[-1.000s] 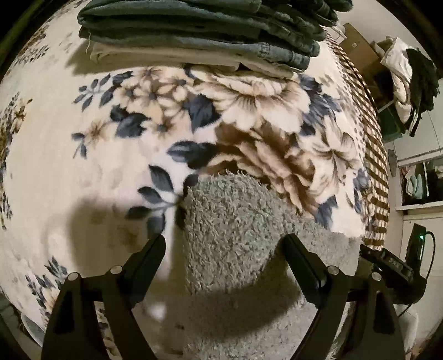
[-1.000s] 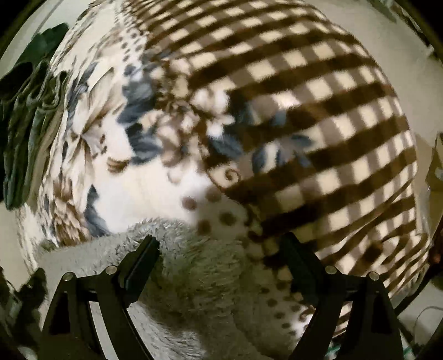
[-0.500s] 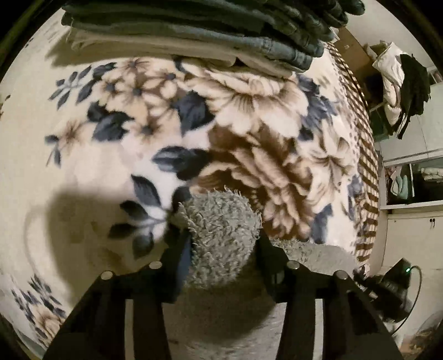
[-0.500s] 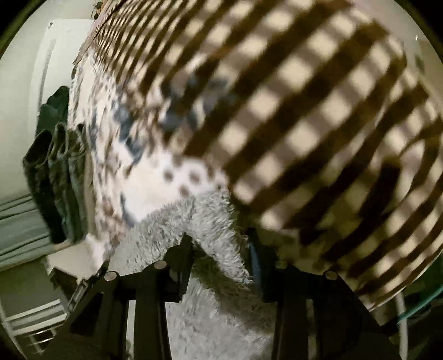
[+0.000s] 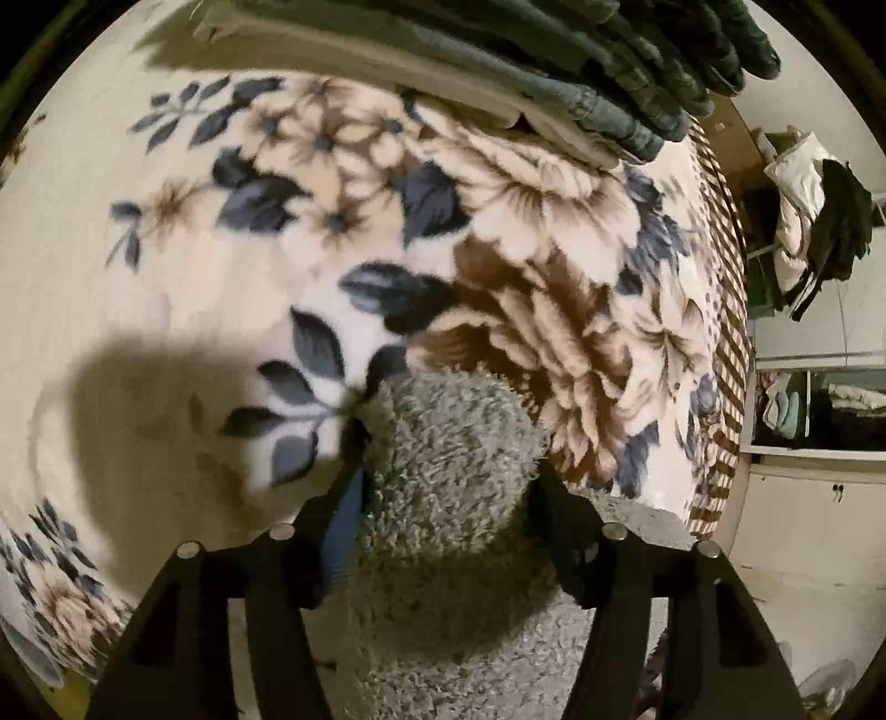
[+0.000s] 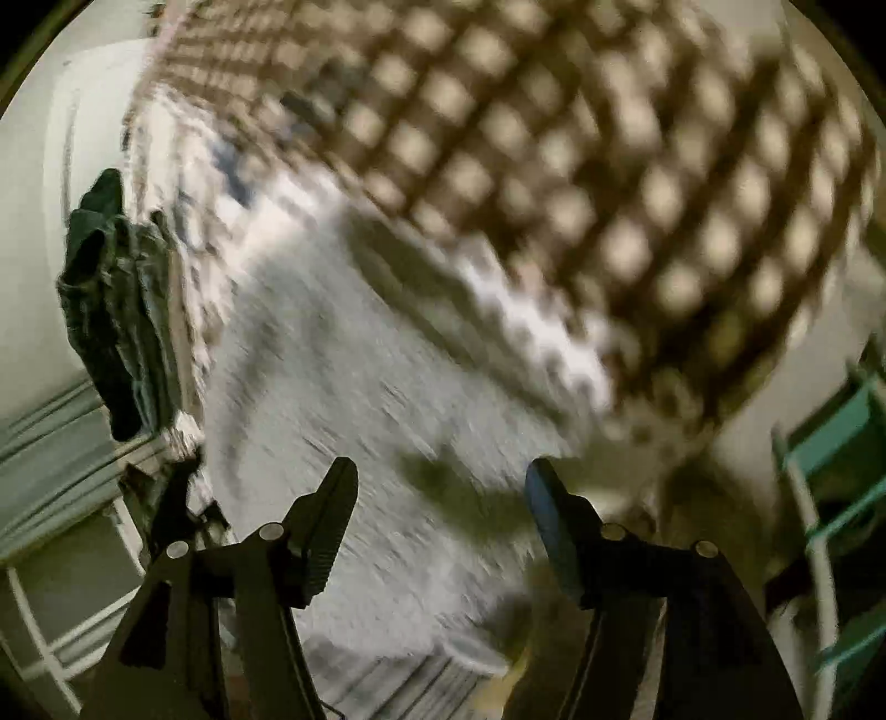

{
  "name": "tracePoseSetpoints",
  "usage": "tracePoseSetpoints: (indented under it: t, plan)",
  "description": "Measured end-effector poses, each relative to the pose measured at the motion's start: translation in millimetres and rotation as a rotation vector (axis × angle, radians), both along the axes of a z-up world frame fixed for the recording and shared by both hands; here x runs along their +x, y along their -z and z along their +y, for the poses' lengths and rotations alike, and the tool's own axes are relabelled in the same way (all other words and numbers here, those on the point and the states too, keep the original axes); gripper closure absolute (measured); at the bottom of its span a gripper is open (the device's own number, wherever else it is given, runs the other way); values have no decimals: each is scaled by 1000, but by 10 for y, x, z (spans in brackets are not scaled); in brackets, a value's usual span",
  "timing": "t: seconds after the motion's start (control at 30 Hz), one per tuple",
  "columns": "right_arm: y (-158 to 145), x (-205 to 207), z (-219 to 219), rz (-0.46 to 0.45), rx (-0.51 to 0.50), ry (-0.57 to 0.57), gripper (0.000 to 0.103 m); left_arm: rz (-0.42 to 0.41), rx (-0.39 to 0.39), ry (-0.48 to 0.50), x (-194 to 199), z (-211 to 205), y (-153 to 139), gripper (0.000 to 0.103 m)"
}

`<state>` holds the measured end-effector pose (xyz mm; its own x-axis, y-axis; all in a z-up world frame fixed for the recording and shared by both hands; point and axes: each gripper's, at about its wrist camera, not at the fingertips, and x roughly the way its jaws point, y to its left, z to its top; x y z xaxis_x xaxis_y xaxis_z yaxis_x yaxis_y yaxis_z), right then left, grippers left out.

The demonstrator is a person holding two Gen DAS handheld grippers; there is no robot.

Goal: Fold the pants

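Grey fleece pants (image 5: 454, 471) on floral blanket (image 5: 166, 277), long axis near-to-far | left gripper (image 5: 448, 493) just reopening, fold bunched between fingers, grip unclear | right gripper (image 6: 443, 487) just reopening, nothing clamped, above pants (image 6: 343, 376)

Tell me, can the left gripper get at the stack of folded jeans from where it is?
Probably not right away. The left gripper has a bunch of the grey fleece pants between its fingers, and open floral blanket separates it from the folded jeans.

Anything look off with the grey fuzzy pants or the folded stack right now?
Nothing stands out. The grey fuzzy pants bunch between the left gripper fingers on the floral blanket; the folded stack sits tidy behind.
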<state>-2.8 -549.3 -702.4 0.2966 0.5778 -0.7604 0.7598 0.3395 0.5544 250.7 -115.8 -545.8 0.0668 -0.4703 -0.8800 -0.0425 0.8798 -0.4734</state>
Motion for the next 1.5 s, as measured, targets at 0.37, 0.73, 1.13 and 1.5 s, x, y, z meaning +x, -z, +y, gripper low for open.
tracePoseSetpoints:
  t: [0.37,0.73,1.13,1.5]
  plan:
    - [183,-306,162,26,13,0,33,-29,30,15,-62,-12,-109,14]
    - [350,-363,723,-236,170,-7,0,-4,-147,26,-804,184,-264,1]
    - [391,-77,1133,-396,263,-15,0,64,-129,84,-1063,-25,170,0]
    - [438,39,1308,-351,241,-40,0,124,-265,54,-1078,39,465,0]
